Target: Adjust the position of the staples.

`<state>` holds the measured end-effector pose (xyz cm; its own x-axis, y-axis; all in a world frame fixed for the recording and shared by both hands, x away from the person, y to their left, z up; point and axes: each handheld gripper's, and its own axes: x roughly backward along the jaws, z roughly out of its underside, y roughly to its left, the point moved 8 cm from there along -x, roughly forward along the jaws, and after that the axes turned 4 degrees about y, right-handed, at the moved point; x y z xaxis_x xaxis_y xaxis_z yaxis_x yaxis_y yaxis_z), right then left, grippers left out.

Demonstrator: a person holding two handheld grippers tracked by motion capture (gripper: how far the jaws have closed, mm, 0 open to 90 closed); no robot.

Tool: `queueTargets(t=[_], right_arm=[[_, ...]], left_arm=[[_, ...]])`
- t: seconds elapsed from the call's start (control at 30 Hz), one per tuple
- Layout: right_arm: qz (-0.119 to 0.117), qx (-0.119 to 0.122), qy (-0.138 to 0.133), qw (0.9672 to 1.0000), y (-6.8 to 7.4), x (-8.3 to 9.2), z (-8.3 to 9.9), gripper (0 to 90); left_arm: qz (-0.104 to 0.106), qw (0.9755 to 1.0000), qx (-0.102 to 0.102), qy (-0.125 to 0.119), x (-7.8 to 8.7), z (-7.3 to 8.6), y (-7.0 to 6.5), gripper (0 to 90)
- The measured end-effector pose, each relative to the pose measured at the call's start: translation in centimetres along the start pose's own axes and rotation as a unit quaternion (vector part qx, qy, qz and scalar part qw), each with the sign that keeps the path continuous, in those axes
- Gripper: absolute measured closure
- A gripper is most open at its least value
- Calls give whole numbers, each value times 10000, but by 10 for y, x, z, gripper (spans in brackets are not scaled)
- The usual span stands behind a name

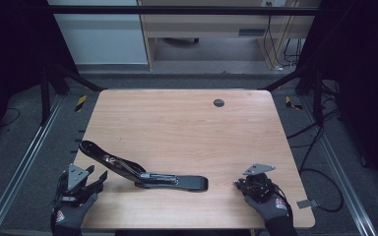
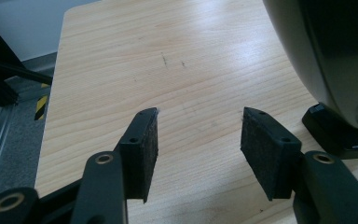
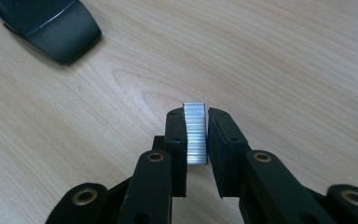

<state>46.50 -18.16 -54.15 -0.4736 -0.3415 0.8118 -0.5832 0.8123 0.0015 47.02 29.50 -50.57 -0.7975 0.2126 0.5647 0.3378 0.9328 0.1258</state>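
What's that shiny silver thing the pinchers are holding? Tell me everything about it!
It is a strip of staples: many thin, bright metal staples stuck side by side into one ridged silvery bar. It stands upright, clamped between the two black pads of the right gripper, its top poking just above them. It hangs over the wooden table, touching nothing but the pads.

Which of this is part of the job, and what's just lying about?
In the job:
- open stapler
- strip of staples in right claw
- left claw, open beside the stapler

Lying about:
- round grommet in table
- floor cables
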Motion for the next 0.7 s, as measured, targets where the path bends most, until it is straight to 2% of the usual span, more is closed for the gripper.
queueTargets(t=[0.1, 0.43, 0.53, 0.7], right_arm=[[7, 100, 47, 9999, 3, -2, 2, 783], [-6, 97, 143, 9999, 4, -5, 4, 779], [-12, 61, 188, 9998, 4, -4, 5, 738], [57, 26, 84, 9999, 1, 4, -2, 702]], left_arm=[[15, 10000, 2, 14, -1, 0, -1, 461], [17, 10000, 19, 27, -1, 1, 0, 458], [16, 10000, 26, 27, -1, 1, 0, 457], [21, 10000, 23, 31, -1, 1, 0, 455]])
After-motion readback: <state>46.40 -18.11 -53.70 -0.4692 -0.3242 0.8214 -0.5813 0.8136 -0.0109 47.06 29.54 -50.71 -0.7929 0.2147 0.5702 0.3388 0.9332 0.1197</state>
